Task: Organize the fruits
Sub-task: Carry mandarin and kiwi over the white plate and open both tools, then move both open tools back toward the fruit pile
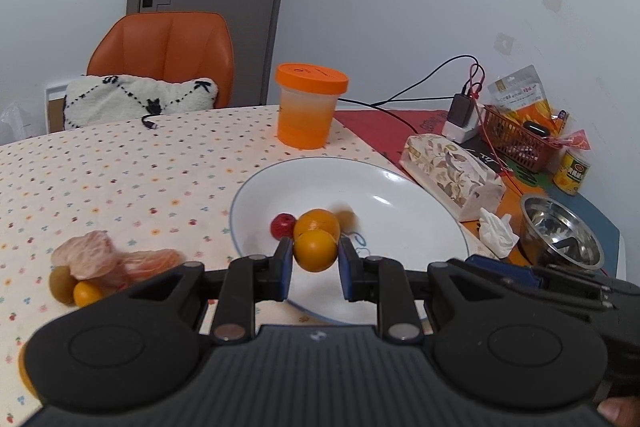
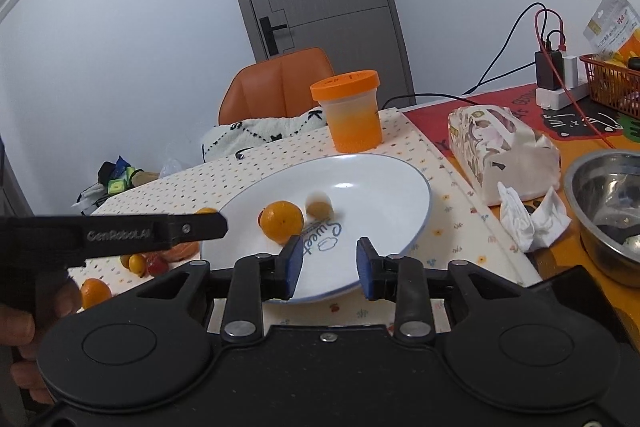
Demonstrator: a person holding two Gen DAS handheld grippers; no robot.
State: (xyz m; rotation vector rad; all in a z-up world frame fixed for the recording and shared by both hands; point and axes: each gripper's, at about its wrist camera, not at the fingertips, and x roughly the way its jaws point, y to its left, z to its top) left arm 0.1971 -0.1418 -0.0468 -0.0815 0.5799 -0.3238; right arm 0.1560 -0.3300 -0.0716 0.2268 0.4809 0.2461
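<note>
A white plate (image 1: 360, 183) lies on the dotted tablecloth. It holds an orange (image 1: 317, 223), a red fruit (image 1: 282, 225) and a small brownish fruit (image 1: 346, 220) that is motion-blurred. My left gripper (image 1: 316, 247) hovers over the plate's near left part, shut on a small orange (image 1: 315, 251). In the right wrist view my right gripper (image 2: 330, 254) stands open and empty above the near rim of the plate (image 2: 380, 187). From there I see the orange (image 2: 281, 221) and the blurred fruit (image 2: 319, 207) beyond its fingertips. Left of the plate lie peeled citrus segments (image 1: 96, 259), a greenish fruit (image 1: 61, 285) and a small orange (image 1: 86, 293).
An orange-lidded container (image 1: 310, 107) stands behind the plate. Right of the plate are a flowered tissue pack (image 1: 452, 175), a crumpled tissue (image 1: 496, 231) and a steel bowl (image 1: 560, 231). A red basket (image 1: 516, 139), a can (image 1: 572, 173) and cables fill the far right. An orange chair (image 1: 164, 55) stands behind the table.
</note>
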